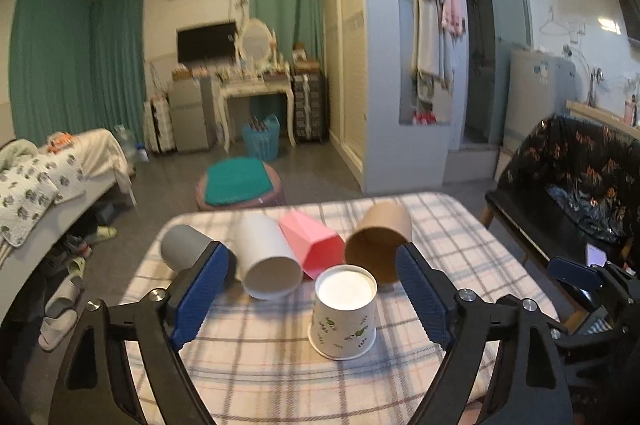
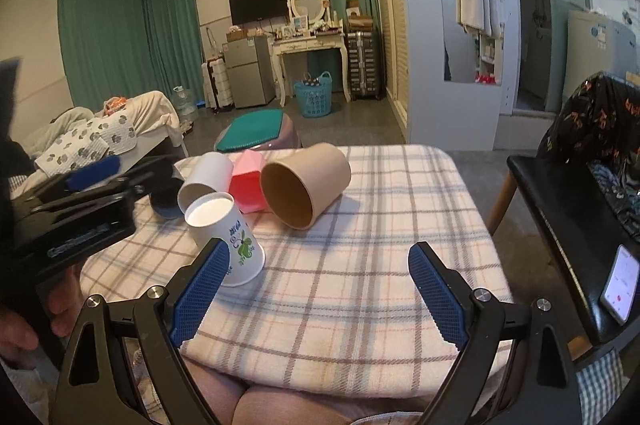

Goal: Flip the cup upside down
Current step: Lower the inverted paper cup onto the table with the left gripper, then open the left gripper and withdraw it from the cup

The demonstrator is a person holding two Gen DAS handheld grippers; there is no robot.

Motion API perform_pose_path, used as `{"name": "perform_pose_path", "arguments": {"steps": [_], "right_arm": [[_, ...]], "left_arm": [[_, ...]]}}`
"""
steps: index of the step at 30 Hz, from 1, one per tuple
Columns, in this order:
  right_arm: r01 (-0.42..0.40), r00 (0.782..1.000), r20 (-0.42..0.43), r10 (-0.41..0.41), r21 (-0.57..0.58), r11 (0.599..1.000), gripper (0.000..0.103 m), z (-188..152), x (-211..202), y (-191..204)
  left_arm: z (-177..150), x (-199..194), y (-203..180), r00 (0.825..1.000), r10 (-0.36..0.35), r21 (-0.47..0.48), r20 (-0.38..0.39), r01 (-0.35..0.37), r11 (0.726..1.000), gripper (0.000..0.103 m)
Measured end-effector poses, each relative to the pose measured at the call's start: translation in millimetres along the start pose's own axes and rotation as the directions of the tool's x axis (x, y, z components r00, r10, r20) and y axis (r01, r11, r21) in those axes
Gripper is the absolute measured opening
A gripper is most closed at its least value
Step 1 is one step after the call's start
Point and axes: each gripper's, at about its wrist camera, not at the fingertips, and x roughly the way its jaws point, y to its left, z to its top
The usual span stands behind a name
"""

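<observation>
Printed paper cup (image 1: 343, 313) stands upside down at frame center on plaid cloth (image 1: 280, 377); left gripper (image 1: 316, 293) & right gripper (image 2: 318, 289) both spread apart, empty.

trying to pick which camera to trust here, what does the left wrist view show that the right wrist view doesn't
Only the left wrist view shows the grey cup lying on its side clearly, and the slippers on the floor.

Only the right wrist view shows the lit phone on the black chair, and the left gripper from the side.

Both show the printed white paper cup standing bottom-up, the plain white cup, pink faceted cup and brown paper cup lying on the plaid tablecloth.
</observation>
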Motion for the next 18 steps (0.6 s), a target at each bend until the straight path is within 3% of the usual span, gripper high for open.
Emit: {"name": "perform_pose_path", "arguments": {"steps": [6, 12, 18], "right_arm": [[0.017, 0.999, 0.040, -0.016, -0.026, 0.999, 0.092, -4.2, -16.9, 11.4], [0.030, 0.996, 0.080, -0.028, -0.029, 0.999, 0.102, -14.0, -29.0, 17.8], [0.027, 0.994, 0.111, -0.021, -0.059, 0.998, 0.103, -26.0, -29.3, 22.9]], "left_arm": [[-22.4, -26.1, 9.7, 0.999, 0.036, -0.045, 0.035, -0.034, 0.998, 0.092], [-45.3, -35.1, 19.9, 0.996, 0.089, -0.070, 0.030, -0.086, 0.994, 0.095], [-66.0, -42.3, 31.3, 0.987, 0.151, -0.124, 0.048, -0.144, 0.982, 0.100]]}}
